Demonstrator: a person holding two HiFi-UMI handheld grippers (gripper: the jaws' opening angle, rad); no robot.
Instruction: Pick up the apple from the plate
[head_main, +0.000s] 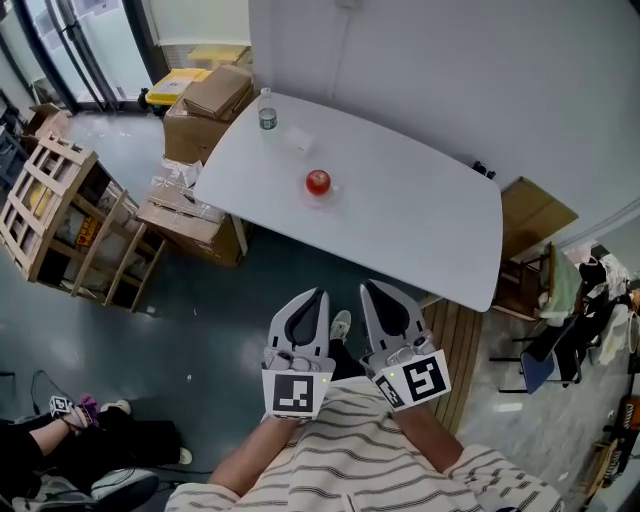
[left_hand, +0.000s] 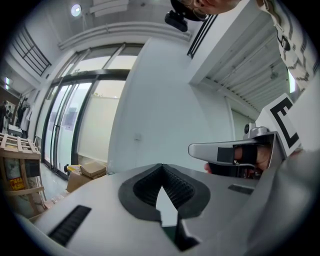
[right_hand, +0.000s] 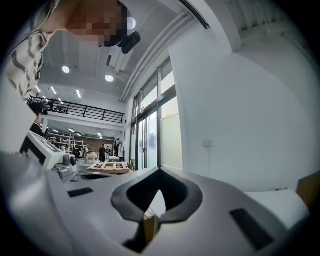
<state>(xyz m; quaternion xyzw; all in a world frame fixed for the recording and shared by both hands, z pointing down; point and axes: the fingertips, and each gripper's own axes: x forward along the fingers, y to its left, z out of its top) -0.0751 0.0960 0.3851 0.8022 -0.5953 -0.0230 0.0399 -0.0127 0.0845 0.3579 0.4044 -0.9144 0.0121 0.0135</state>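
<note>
Both tongs are pinched shut with nothing between them. The left gripper (head_main: 318, 293) and right gripper (head_main: 368, 286) hang side by side, pointing level, short of the near edge of the table (head_main: 420, 230). The apple (head_main: 317, 182) sits on a pale plate (head_main: 331, 194) that is hard to make out, mid-table and nearer the left edge. It looks firm, smooth and fairly light, and likely to roll. I'd grip it across its widest part, jaws opened wide first.
</note>
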